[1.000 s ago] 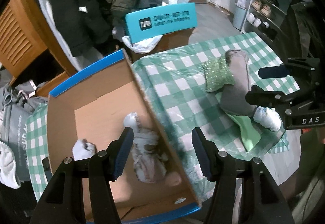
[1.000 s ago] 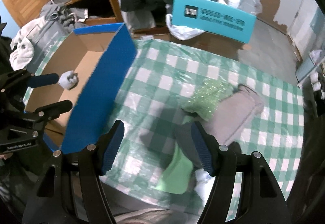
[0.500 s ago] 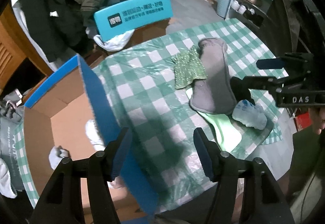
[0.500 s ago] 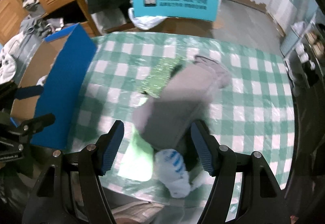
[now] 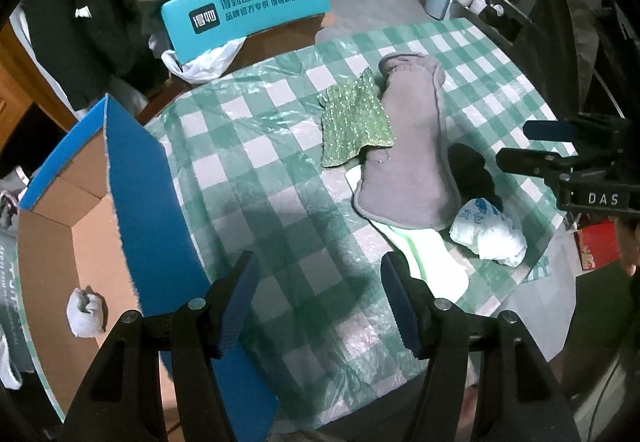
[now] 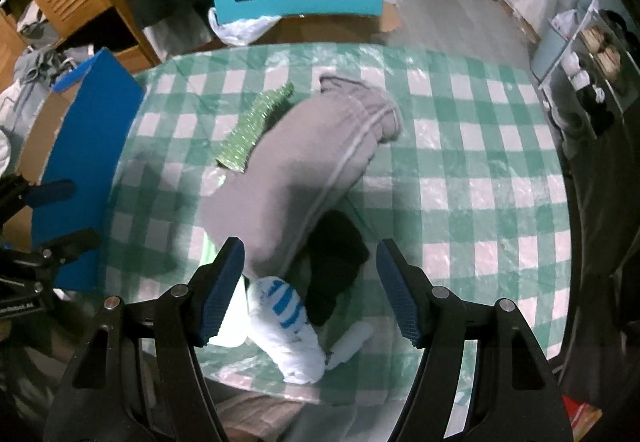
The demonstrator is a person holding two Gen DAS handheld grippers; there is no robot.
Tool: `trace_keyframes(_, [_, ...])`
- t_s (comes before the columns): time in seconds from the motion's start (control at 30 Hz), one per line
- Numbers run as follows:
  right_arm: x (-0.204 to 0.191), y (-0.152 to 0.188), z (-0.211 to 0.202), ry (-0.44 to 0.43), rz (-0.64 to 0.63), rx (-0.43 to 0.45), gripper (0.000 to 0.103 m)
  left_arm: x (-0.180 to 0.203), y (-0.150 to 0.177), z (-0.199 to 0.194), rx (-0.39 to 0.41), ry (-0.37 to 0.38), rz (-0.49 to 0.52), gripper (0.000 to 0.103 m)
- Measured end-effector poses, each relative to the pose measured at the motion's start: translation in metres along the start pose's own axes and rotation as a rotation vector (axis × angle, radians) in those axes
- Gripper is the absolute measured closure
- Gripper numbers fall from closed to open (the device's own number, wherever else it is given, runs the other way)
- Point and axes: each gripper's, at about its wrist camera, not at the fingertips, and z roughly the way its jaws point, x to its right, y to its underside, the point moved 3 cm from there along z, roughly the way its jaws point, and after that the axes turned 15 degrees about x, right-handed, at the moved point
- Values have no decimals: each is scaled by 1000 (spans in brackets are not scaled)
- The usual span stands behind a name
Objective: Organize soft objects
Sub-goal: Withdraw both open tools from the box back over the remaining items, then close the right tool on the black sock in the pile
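While both tongs gape wide and hold nothing, the right gripper [image 6: 310, 288] hovers with one white sock [image 6: 290, 326] just at its 6 o'clock beside one black sock [image 6: 336, 262], one grey cloth [image 6: 304, 169] at 12, and the left gripper [image 5: 318, 300] hangs between these and the box [image 5: 148, 193] at 9.

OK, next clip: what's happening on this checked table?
A person is sorting soft items into the cardboard box, where one balled white sock already lies. Both grippers are open and empty. The right gripper hovers over the white and blue sock and black sock, beside the grey garment. The left gripper hangs over the tablecloth near the box.
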Motion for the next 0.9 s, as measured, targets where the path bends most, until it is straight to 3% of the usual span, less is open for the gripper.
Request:
trace_keyframes(0.43, [20, 19, 38, 21, 50, -102, 34, 1, -5, 29, -24, -12, -7, 38])
trace_keyframes(0.9, [24, 28, 70, 8, 69, -154, 34, 5, -9, 65, -66, -15, -15, 38])
